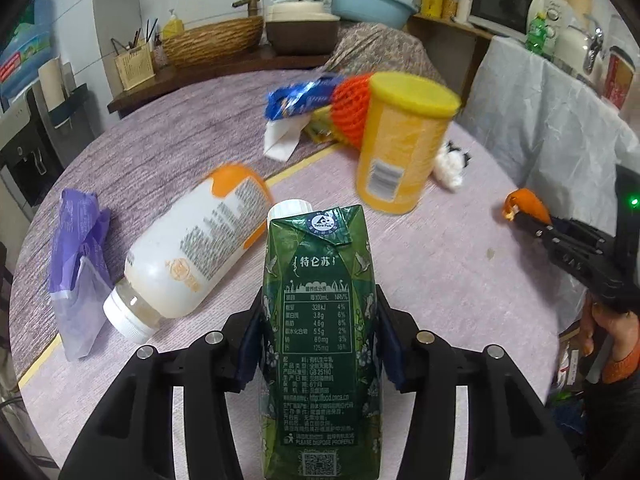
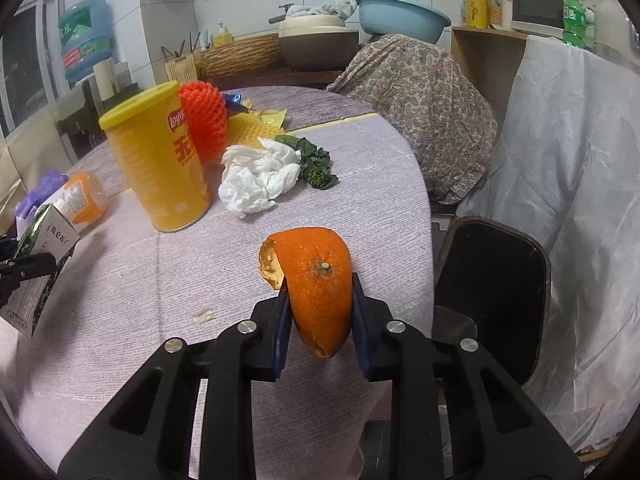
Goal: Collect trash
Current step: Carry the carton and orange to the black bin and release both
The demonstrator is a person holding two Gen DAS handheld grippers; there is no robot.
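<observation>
My left hand-held gripper [image 1: 318, 344] grips the milk carton [image 1: 320, 320] upright, its long axis running away from me. My right hand-held gripper [image 2: 320, 320] is closed on the orange peel [image 2: 316, 280], at the near right edge of the bench [image 2: 120, 280].

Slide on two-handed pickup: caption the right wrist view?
Right gripper clamps a curled orange peel above the mauve tablecloth.
</observation>
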